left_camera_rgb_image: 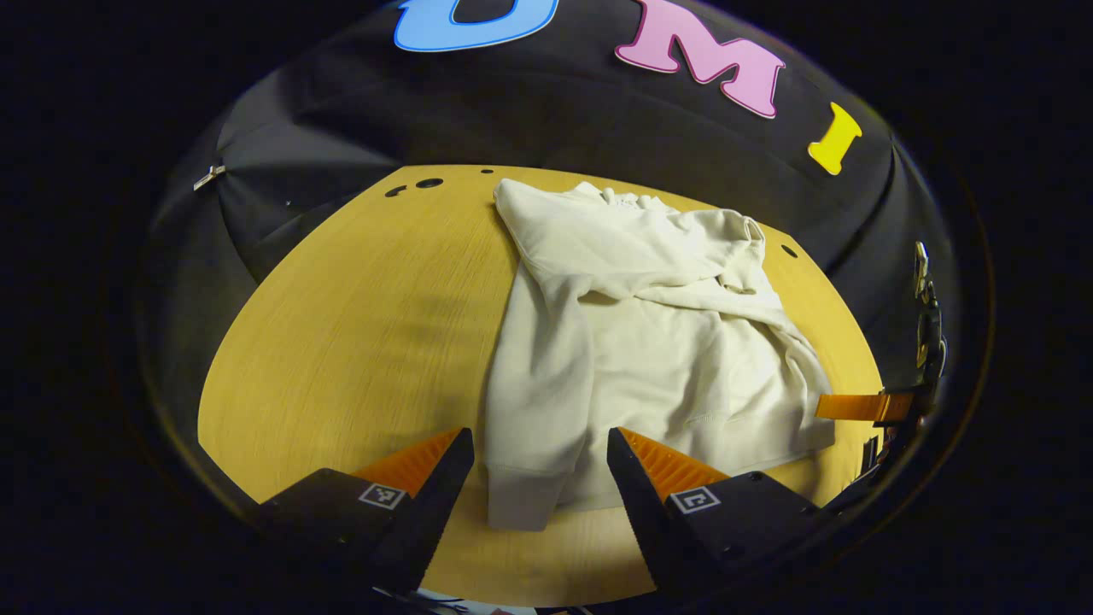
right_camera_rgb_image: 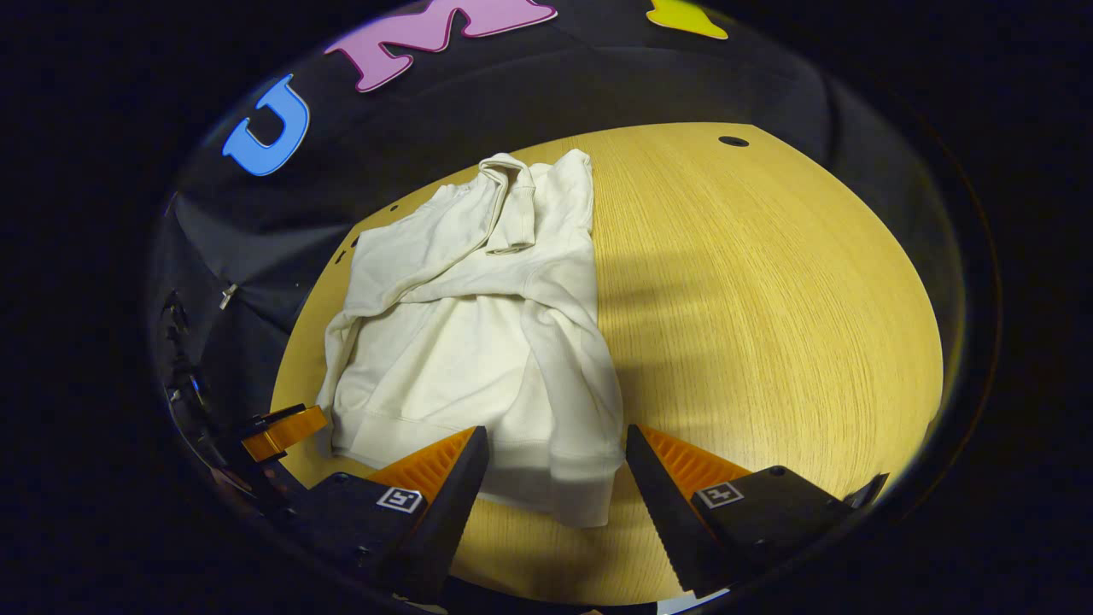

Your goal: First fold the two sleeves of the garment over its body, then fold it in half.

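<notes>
Cream garment (left_camera_rgb_image: pixel 649 342), sleeves folded over body, flat on table (left_camera_rgb_image: pixel 359 342)

One cream garment (left_camera_rgb_image: pixel 649 342) lies on one wooden surface (left_camera_rgb_image: pixel 359 342), with two sleeves (left_camera_rgb_image: pixel 538 384) folded over its body. Two tools (left_camera_rgb_image: pixel 540 491) show, each with two fingers.

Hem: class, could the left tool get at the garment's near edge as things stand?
Probably yes. The left tool is open, with the garment and its hem just ahead between the fingers; nothing lies between them.
</notes>
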`<action>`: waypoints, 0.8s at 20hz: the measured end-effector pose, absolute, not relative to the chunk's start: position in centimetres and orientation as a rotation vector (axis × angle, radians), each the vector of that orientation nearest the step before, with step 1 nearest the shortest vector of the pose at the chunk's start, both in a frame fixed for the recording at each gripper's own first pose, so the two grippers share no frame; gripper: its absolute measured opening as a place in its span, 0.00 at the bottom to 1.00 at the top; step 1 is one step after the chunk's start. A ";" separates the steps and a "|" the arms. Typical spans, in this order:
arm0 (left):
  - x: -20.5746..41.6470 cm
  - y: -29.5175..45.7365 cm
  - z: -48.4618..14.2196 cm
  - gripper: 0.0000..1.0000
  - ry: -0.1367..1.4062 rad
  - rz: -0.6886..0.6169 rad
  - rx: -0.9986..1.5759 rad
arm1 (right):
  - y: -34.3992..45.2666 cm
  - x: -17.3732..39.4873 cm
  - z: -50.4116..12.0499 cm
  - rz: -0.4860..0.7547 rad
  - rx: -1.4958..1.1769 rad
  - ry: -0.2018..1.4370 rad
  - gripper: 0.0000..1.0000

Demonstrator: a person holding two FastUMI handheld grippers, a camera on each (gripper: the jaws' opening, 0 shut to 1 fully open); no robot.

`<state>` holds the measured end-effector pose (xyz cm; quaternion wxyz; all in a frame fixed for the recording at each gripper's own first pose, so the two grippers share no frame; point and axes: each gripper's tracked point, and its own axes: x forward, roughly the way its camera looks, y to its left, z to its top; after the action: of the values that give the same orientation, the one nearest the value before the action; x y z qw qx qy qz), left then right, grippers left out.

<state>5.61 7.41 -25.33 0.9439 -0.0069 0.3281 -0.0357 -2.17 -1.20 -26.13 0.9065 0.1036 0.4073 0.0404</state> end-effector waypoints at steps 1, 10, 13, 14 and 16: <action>5.5 7.5 -25.9 0.96 0.681 -0.071 -0.010 | -1.1 -2.3 -26.3 0.080 0.209 0.846 0.99; 4.8 8.1 -28.0 0.97 0.734 -0.055 0.082 | -1.2 -4.1 -27.3 0.033 0.154 0.885 0.99; 4.8 7.5 -28.1 0.92 0.729 -0.060 0.103 | -1.5 -4.0 -27.7 0.003 0.065 0.892 0.93; 4.9 7.5 -28.1 0.90 0.738 -0.057 0.092 | -1.8 -4.0 -27.9 -0.016 0.036 0.895 0.90; 4.8 7.3 -28.1 0.88 0.742 -0.073 0.092 | -1.6 -4.1 -27.9 -0.028 0.012 0.900 0.75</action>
<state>4.79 7.26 -28.15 0.9302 0.0451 0.3625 -0.0358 -4.07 -1.62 -27.90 0.9003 0.0058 0.4349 -0.0137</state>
